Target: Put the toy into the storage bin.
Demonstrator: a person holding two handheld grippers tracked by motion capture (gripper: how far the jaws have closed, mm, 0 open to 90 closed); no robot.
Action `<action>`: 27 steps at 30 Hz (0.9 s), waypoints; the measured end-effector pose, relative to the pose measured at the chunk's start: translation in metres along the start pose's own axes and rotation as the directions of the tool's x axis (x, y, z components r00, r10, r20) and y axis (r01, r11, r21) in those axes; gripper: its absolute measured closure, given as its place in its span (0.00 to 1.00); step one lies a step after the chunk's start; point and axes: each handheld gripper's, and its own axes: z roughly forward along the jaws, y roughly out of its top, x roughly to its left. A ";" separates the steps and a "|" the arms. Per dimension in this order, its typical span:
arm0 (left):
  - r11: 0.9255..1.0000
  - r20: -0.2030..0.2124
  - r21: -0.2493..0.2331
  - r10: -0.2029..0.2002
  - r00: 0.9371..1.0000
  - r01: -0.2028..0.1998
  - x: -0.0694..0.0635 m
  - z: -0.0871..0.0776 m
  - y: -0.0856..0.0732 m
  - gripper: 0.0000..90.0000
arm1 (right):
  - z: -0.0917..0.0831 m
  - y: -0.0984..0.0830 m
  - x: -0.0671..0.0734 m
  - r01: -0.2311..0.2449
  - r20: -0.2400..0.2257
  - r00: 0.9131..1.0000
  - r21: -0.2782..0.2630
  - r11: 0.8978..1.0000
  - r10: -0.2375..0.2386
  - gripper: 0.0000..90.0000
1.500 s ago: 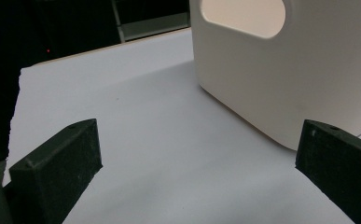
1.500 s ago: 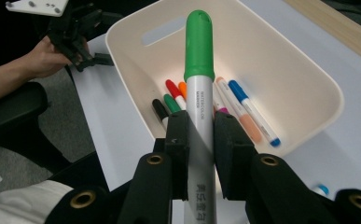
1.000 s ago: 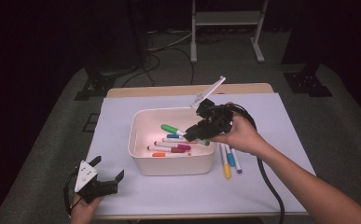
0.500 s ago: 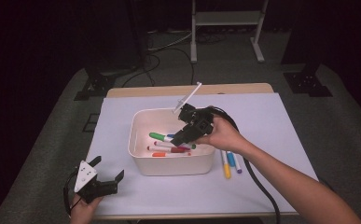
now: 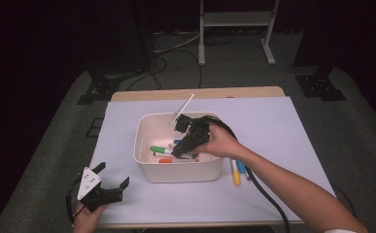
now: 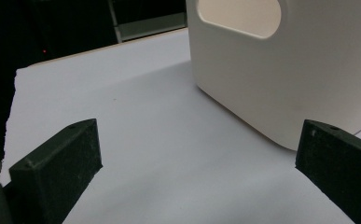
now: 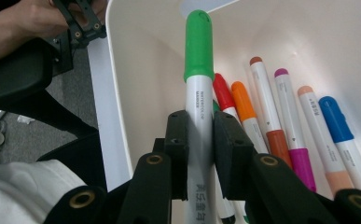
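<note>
Green-capped marker (image 7: 199,93) in right claw (image 7: 200,154), five markers (image 7: 281,116) — one bin (image 5: 146,167)

White bin (image 5: 178,171) on table (image 5: 282,131), holding coloured markers (image 5: 162,150). Right tongs (image 5: 178,152) inside bin. Left tongs (image 5: 111,182) at near-left table corner. 3 markers (image 5: 239,171) beside bin.

Right arm extended, left hand parked.
Right hand (image 5: 222,143) reaches in from bottom right, forearm stretched diagonally, right gripper (image 5: 181,150) tipped down-left, jaws clamped tight on a marker (image 7: 199,93). Left hand (image 5: 86,218) sits low at the near-left corner; left gripper (image 5: 111,182) lies roughly level, pointing right, jaws spread wide with nothing between them.
</note>
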 end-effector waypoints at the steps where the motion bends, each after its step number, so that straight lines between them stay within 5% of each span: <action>1: 1.000 0.000 0.000 -0.001 1.000 0.001 0.000 0.000 0.000 0.00 | 0.002 0.001 -0.001 0.006 -0.003 1.000 0.006 1.000 -0.006 0.84; 27: 1.000 0.002 0.000 -0.007 1.000 0.007 0.001 0.000 0.000 0.00 | 0.051 0.008 -0.009 0.055 0.001 0.998 0.175 0.983 -0.056 0.82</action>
